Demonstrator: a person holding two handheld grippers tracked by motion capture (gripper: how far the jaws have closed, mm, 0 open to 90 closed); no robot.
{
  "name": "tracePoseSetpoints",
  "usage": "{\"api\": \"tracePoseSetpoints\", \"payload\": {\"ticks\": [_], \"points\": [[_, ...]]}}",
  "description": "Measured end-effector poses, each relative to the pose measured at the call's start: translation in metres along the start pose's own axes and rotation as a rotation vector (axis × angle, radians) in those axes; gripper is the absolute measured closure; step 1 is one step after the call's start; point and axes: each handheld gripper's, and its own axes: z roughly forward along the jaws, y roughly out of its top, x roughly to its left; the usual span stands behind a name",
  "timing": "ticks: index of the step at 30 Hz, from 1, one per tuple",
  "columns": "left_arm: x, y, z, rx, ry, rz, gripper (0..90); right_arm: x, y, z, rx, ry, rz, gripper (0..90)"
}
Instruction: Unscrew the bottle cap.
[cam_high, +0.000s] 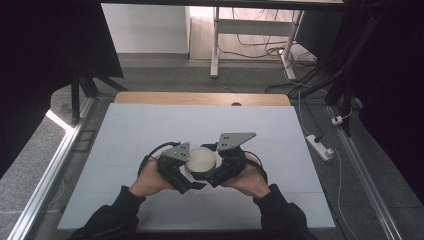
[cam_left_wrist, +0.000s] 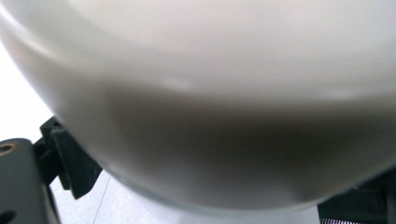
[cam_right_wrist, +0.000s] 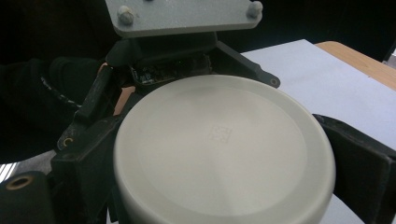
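Both grippers on one round off-white lidded container (cam_high: 201, 160), sitting on the white table (cam_high: 150, 130) near its front edge, centre. Left gripper (cam_high: 182, 175) meets it from 9 o'clock, right gripper (cam_high: 220, 172) from 3 o'clock. In the right gripper view its jaws straddle the lid (cam_right_wrist: 224, 149) on both sides, clamped on it. In the left gripper view the container wall (cam_left_wrist: 210, 93) presses right up against the camera; grip looks closed on the body, not certain. Step, my read: brace body, twist or lift lid off. Next move needs a steady counter-hold and no slip. A small square embossed mark (cam_right_wrist: 221, 134) sits at lid centre, unreadable. No other labels.
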Motion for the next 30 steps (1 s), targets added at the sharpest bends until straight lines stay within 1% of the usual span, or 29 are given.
{"api": "tracePoseSetpoints", "payload": {"ticks": [2,12,27,30], "points": [[0.0,-0.001,0.001,0.006,-0.005,0.006,7.3,-0.001,0.0,0.0,-0.008,0.011,0.001,7.2],[0.003,-0.003,0.002,0.009,0.015,-0.002,7.3,-0.002,0.001,-0.005,-0.022,0.0,0.003,7.2],[0.009,-0.007,-0.001,-0.002,0.053,-0.035,7.3,-0.001,0.002,-0.009,-0.025,-0.033,-0.02,7.2],[0.01,-0.008,-0.002,-0.002,0.064,-0.044,7.3,-0.001,0.002,-0.011,-0.027,-0.041,-0.017,7.2]]}}
